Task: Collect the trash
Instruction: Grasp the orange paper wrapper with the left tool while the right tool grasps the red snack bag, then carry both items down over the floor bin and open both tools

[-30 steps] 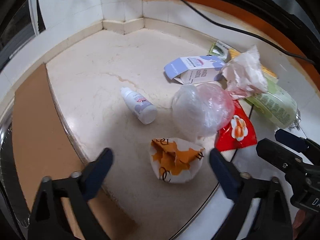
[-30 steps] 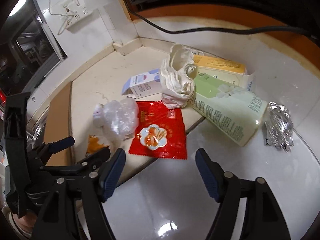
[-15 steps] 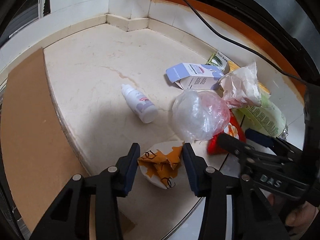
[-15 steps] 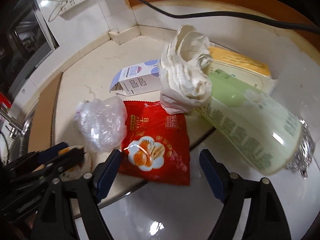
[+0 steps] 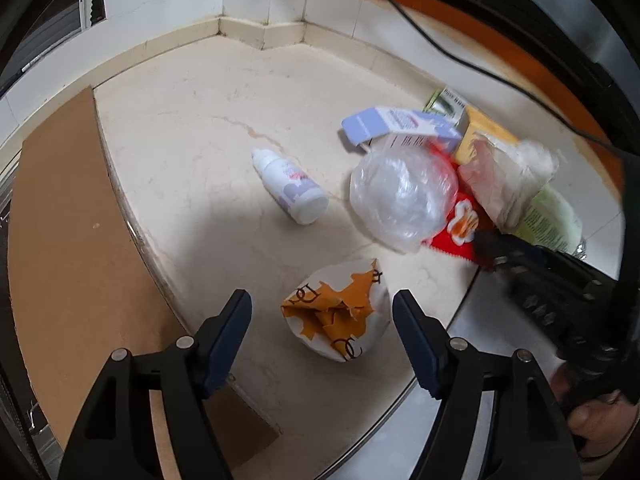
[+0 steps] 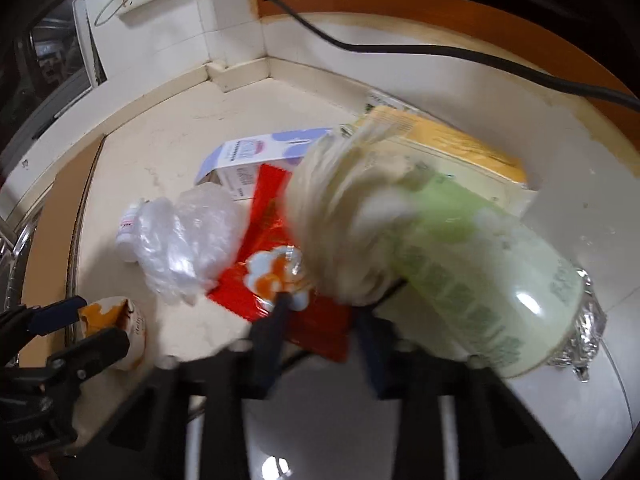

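A crumpled white and orange paper (image 5: 336,316) lies on the cream counter between the fingers of my left gripper (image 5: 322,320). The jaws are opening and the pads stand clear of it. My right gripper (image 6: 324,316) is blurred, its jaws closing on the near edge of the red snack packet (image 6: 260,208), which buckles between them. In the left wrist view the right gripper (image 5: 490,250) reaches in from the right onto the red packet (image 5: 460,228). Beside it sits a clear plastic bag ball (image 5: 400,200).
A small white bottle (image 5: 292,192) lies left of the bag. A lavender box (image 6: 260,156), tissue wad (image 6: 348,220), green pack (image 6: 480,272), yellow box (image 6: 452,144) and foil (image 6: 584,332) crowd the right. A brown board (image 5: 60,260) borders the left.
My left jaws closed in on the paper, then spread apart again. My right gripper moved down and in, and its wide jaws shut on the red packet, jostling the tissue wad and green pack.
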`<state>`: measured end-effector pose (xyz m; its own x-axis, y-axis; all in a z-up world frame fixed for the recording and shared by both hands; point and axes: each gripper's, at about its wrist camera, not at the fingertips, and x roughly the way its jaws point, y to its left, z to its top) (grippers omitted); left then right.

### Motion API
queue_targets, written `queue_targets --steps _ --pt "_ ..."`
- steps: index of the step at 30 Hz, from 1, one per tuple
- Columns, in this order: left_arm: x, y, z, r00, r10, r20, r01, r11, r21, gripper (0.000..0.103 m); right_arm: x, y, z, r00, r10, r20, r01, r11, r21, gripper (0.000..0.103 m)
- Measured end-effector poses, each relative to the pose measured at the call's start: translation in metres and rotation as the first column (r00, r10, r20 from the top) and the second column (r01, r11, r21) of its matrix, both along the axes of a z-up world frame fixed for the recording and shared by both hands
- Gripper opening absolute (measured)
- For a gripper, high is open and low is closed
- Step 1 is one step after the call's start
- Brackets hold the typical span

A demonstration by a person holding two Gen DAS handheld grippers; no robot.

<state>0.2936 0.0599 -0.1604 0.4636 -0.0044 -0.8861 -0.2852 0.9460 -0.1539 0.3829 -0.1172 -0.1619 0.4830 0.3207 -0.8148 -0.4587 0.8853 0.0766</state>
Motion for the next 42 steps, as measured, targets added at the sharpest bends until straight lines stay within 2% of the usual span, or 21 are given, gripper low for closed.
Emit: queue_targets --steps 2,8,9,10,19,25,32,42 --pt "0.002 -0.003 -0.003 1.0 0.004 -0.005 -0.004 1.0 0.017 0.073 0.003 -0.012 0.0 0.999 -0.002 -0.042 0.004 0.998 0.057 0.005" --pt "0.008 -0.009 -0.003 1.0 0.004 -0.001 -0.004 0.999 0.047 0.074 -0.005 -0.029 -0.001 0.998 0.01 -0.062 -0.002 0.993 0.119 0.004" --pt "0.008 -0.01 -0.003 1.0 0.005 0.003 -0.005 0.999 0.054 0.068 -0.006 -0.029 -0.001 0.998 0.01 -0.057 -0.003 0.993 0.117 0.004" --pt "0.008 -0.01 -0.002 1.0 0.005 0.007 -0.006 0.998 0.059 0.054 -0.008 -0.031 0.0 0.998 0.011 -0.056 -0.004 0.992 0.124 0.004" --pt "-0.01 -0.016 0.012 0.997 0.004 0.073 -0.009 0.998 0.063 0.052 -0.034 -0.043 0.021 0.998 0.051 -0.048 -0.038 0.969 0.243 0.002" --pt "-0.043 -0.026 0.042 0.991 -0.021 0.136 0.011 0.997 0.07 0.052 -0.066 -0.063 0.036 0.996 0.066 -0.052 -0.046 0.948 0.316 0.002" --pt "-0.094 -0.034 0.067 0.983 -0.046 0.178 0.037 0.998 0.052 0.052 -0.111 -0.08 0.051 0.995 0.094 -0.038 -0.076 0.936 0.345 0.001" --pt "-0.182 -0.033 0.073 0.988 -0.077 0.137 0.075 0.997 0.023 0.052 -0.189 -0.086 0.062 0.989 0.137 -0.046 -0.112 0.927 0.358 0.001"
